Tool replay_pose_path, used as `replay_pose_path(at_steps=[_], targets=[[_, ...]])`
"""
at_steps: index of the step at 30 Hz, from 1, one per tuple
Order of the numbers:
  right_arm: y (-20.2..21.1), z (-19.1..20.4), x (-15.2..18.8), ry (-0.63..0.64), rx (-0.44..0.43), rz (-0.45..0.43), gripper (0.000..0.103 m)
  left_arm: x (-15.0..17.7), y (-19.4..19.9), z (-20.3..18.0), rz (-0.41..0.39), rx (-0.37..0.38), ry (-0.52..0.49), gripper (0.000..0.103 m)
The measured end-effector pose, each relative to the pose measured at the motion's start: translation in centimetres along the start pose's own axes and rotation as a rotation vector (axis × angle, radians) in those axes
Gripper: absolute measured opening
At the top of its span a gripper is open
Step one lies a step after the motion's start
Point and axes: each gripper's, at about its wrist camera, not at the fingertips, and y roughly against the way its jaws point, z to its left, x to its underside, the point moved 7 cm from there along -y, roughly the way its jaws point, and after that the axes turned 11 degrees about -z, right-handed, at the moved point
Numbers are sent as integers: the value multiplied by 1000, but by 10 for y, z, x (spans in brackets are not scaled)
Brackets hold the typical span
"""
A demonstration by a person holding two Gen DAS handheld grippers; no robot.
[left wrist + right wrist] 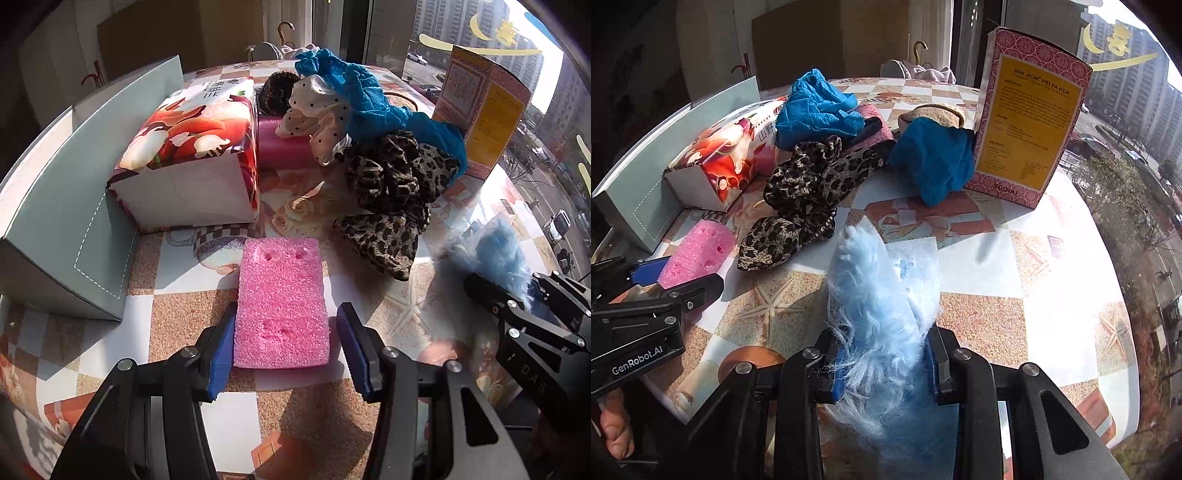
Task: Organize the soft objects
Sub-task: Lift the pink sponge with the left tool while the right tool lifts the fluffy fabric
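Right now the left hand-held gripper (286, 345) stands open around the pink sponge (282, 304), which lies flat on the table (177, 321) between its blue pads, apart from the right-hand one. Ahead of it sit a floral tissue box (192, 147) and a leopard-print scarf (391, 192). Just beside it, the right hand-held gripper (884, 363) is clamped on a fluffy light-blue piece (875, 295). Beyond that lie blue cloths (932, 158) and a tall red-and-yellow carton (1030, 122).
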Motion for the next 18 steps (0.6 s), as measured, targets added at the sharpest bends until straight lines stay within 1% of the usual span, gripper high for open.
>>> replay_pose_path(at_steps=[18], targets=[[-1, 2, 0, 5, 6, -4, 33, -1, 2, 2, -22, 12, -17, 56]])
